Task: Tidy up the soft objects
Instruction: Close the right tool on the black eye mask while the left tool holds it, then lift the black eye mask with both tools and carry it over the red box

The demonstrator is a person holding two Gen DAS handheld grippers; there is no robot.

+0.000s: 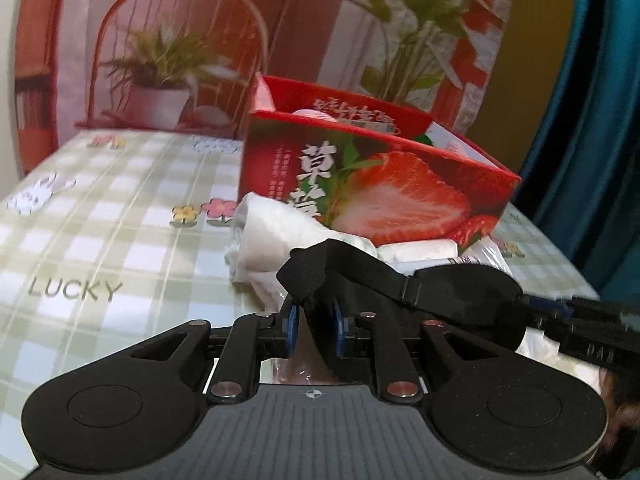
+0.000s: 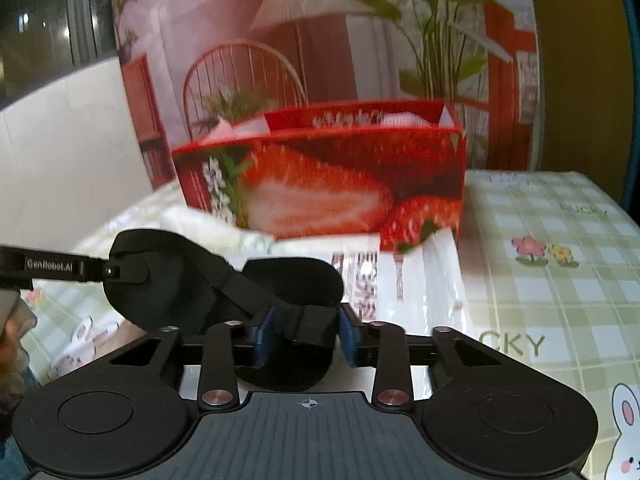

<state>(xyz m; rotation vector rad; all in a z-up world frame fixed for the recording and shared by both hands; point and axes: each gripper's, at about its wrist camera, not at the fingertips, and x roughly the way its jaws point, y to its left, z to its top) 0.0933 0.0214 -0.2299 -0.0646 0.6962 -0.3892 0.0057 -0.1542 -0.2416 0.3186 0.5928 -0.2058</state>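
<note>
Nearest in the left wrist view, the left gripper (image 1: 314, 330) is closed on one end of a black eye mask (image 1: 460, 296), its blue pads (image 1: 293, 330) pinching the bunched fabric. The mask stretches rightward, off the table, to the right gripper (image 1: 560, 312), which enters at the frame's right edge. In the right wrist view the right gripper (image 2: 306, 330) clamps the mask's (image 2: 168, 280) strap between its blue pads (image 2: 348, 336), and the left gripper (image 2: 108, 270) bites the mask's far lobe from the left.

Just beyond the mask lie white soft packs (image 1: 276, 236), touching the foot of the red strawberry box (image 1: 384, 184). The box (image 2: 328, 184) stands open-topped, with pale items inside below its rim. A plastic-wrapped pack (image 2: 400, 272) lies against its front.

The checked tablecloth (image 1: 112, 248) lies bare to the left of the box, up to the table's left edge; bare cloth (image 2: 552, 280) also runs to the right of it. Behind stands a printed backdrop (image 1: 180, 40).
</note>
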